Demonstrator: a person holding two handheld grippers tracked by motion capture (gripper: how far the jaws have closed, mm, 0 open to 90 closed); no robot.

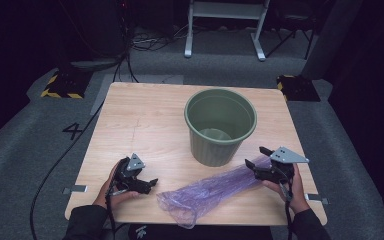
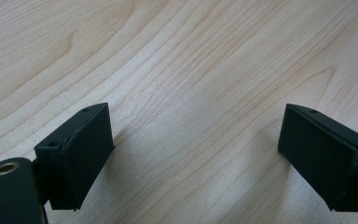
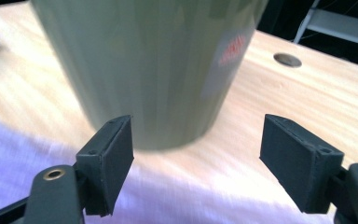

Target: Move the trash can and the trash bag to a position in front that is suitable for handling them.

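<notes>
In the high view, a thin crumpled bag of translucent purple plastic (image 1: 215,189) lies long on the pale wood-grain tabletop (image 1: 145,125), just in front of a round, tapered green plastic bin (image 1: 220,125) that stands upright and empty. The right gripper (image 1: 256,158) rests at the far right end of the bag, beside the foot of the bin, with its jaws apart; the left gripper (image 1: 152,184) lies near the loose, open end of the bag, not touching it as far as I can tell. In my judgement the film is slippery and very light, so a grip that takes too little of it could slide off, and a pull from one end could drag the whole bag, or knock the light bin. In the left gripper view, the flat black jaws of the left gripper (image 2: 193,154) stand wide open over bare, smooth wood, with nothing between them. In the right gripper view, the right gripper (image 3: 196,163) also has its jaws wide open and holds nothing; the purple film (image 3: 37,154) lies under and before them, soft and wrinkled, and the smooth wall of the bin (image 3: 154,70) rises very close, so a careless push forward may hit it.
</notes>
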